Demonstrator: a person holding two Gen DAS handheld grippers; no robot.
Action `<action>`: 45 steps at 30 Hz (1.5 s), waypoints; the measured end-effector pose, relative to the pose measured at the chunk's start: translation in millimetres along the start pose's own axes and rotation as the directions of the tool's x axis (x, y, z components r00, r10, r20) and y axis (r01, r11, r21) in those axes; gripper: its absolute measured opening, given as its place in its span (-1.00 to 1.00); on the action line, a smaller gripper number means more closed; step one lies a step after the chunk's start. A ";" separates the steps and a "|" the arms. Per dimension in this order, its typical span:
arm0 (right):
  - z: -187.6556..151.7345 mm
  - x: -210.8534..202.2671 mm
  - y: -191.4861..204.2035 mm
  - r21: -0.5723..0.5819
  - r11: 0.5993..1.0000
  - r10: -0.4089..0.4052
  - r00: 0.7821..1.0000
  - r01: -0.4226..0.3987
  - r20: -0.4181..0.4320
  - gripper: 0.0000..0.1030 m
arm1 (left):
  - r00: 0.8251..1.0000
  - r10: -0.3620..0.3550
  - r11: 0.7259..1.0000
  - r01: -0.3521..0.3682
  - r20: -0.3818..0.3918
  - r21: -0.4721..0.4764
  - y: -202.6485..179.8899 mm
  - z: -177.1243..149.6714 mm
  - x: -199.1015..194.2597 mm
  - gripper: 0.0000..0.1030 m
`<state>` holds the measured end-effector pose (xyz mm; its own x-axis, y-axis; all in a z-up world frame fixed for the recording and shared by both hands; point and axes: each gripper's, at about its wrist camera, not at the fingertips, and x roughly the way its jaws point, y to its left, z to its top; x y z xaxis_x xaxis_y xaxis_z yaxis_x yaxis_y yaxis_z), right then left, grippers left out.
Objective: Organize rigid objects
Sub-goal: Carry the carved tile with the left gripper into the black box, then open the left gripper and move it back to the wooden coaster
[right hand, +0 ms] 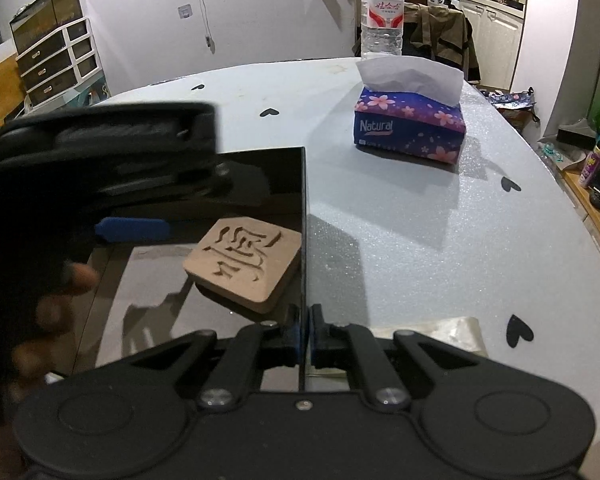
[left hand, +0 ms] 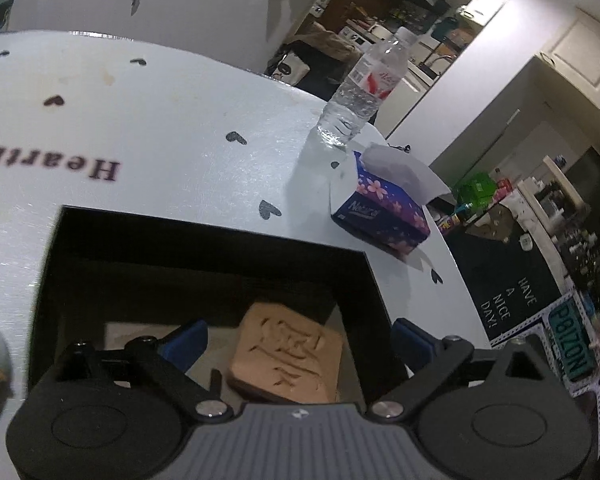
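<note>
Our left gripper (left hand: 296, 340) hangs open inside the black box (left hand: 204, 236), its 2 fingers straddling the carved wooden tile (left hand: 288, 356), which lies flat on the box floor. Our right gripper (right hand: 305, 344) pinches the box's right wall.

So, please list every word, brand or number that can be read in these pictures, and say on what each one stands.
"Natural": side of the blue flowered tissue box.
"Heart...", cut off at the frame edge: white foam table cover.
"HAVE A NICE DAY!": dark letter board.
"P8IZON", roughly: green licence plate.
Red characters: label of the clear plastic water bottle, too small to read.
One carved character: tan square tile in the black box.
</note>
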<state>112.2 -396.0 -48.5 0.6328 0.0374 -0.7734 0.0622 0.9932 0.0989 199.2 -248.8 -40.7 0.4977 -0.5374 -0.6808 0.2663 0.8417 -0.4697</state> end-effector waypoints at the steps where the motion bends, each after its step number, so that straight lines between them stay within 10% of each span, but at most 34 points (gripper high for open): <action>1: 0.1 0.0 0.3 -0.001 1.000 -0.001 1.000 0.001 0.000 -0.90 | 1.000 0.002 1.000 -0.002 0.005 0.013 0.6 -1.9 -4.9 0.90; 20: -1.9 -2.0 1.9 -0.004 1.000 -0.004 1.000 0.004 0.010 -0.91 | 0.980 -0.011 0.944 -0.056 0.200 0.324 -2.7 -52.6 -102.6 1.00; 45: -7.0 -3.1 3.3 -0.013 1.000 -0.012 1.000 0.012 0.026 -0.91 | 0.905 0.160 0.918 -0.283 0.394 0.278 101.8 -101.3 -169.4 1.00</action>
<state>105.1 -392.0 -50.1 0.6517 0.0230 -0.7582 0.0593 0.9949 0.0812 58.3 -77.4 -30.1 0.8181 -0.3310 -0.4702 0.3330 0.9394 -0.0819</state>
